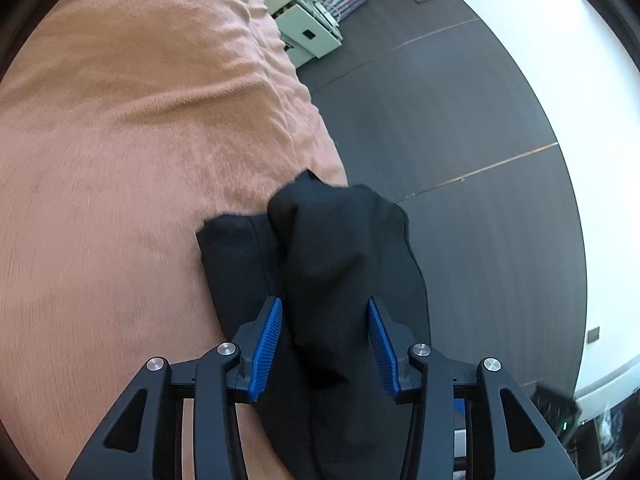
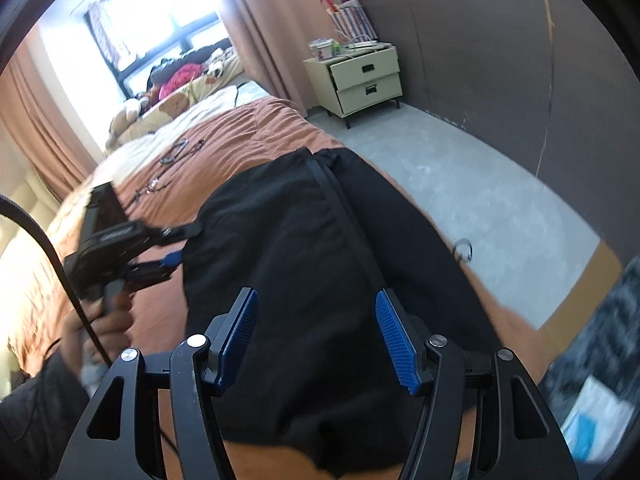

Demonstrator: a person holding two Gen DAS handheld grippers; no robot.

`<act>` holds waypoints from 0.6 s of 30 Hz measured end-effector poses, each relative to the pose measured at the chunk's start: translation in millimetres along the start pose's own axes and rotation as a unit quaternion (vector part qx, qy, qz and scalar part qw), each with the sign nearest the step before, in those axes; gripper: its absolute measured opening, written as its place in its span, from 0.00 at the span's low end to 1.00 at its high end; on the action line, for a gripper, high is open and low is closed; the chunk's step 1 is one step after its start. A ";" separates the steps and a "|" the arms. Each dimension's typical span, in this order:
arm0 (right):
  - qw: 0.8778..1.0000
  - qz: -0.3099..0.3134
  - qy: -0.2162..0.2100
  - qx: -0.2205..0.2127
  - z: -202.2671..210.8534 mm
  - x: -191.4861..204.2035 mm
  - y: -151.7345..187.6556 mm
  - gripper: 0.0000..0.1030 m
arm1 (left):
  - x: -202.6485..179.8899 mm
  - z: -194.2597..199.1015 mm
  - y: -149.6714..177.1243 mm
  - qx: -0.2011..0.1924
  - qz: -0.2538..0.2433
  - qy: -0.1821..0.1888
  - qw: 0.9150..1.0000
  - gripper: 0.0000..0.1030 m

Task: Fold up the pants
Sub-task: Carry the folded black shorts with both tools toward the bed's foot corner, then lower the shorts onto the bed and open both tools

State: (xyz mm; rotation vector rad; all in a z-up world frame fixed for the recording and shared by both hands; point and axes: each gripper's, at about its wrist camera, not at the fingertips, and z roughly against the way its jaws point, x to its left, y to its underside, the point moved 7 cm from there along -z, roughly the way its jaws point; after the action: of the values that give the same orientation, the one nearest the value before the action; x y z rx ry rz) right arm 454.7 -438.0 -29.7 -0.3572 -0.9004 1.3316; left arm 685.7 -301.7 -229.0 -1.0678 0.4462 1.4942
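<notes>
Black fabric pants (image 1: 344,264), folded and bunched into a soft, creased heap, lying on the rust-orange bedspread (image 1: 120,140) directly ahead of and beneath both tools. Left gripper (image 1: 325,344) partly spread, blue pads clear of the cloth between them. Right gripper (image 2: 316,336) likewise spread, gripping nothing.
</notes>
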 end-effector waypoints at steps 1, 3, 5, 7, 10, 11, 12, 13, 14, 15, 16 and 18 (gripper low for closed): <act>1.000 -0.013 -0.003 -0.001 4.4 -4.2 4.8 0.58 | 1.3 -1.9 -1.8 0.001 -0.001 -0.006 1.000 0.45; 0.999 -0.038 -0.006 -0.004 11.4 -10.9 16.2 0.58 | 1.8 -3.6 -5.0 -0.003 -0.002 -0.007 1.000 0.45; 0.998 -0.060 0.000 -0.002 13.1 -18.7 25.6 0.58 | 2.6 -5.3 -11.4 -0.008 0.000 0.004 1.000 0.45; 0.996 -0.086 -0.001 -0.002 17.3 -26.4 32.9 0.58 | 4.0 -4.9 -14.7 -0.011 0.012 0.015 1.000 0.45; 0.993 -0.119 0.003 -0.005 26.9 -35.3 42.9 0.58 | 4.0 -5.6 -20.1 -0.017 0.018 0.021 0.999 0.45; 0.991 -0.134 0.004 -0.007 31.7 -37.5 47.0 0.58 | 4.0 -5.9 -21.7 -0.018 0.018 0.020 0.999 0.45; 0.989 -0.147 0.001 -0.009 34.0 -37.0 49.0 0.58 | 4.3 -6.8 -22.4 -0.018 0.020 0.021 0.999 0.45; 0.987 -0.161 -0.007 -0.010 35.1 -35.1 52.8 0.58 | 5.0 -7.7 -23.9 -0.016 0.028 0.028 0.999 0.45; 0.984 -0.177 -0.020 -0.006 35.0 -33.5 58.2 0.58 | 5.9 -8.9 -25.5 -0.015 0.035 0.033 0.999 0.45; 0.981 -0.192 -0.035 -0.001 33.4 -32.1 63.8 0.58 | 6.8 -9.7 -28.2 -0.016 0.041 0.035 0.998 0.43; 0.977 -0.206 -0.053 0.001 31.2 -31.4 68.6 0.58 | 5.9 -9.2 -30.2 -0.020 0.039 0.037 0.998 0.38; 0.966 -0.239 -0.098 0.006 21.6 -29.8 73.8 0.58 | 5.2 -8.8 -31.0 -0.020 0.034 0.031 0.999 0.28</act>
State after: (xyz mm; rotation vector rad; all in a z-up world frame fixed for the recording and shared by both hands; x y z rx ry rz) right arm 389.5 -453.4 -77.8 0.0096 -1.0629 0.9330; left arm 718.1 -298.2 -228.6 -1.1434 0.5028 1.5387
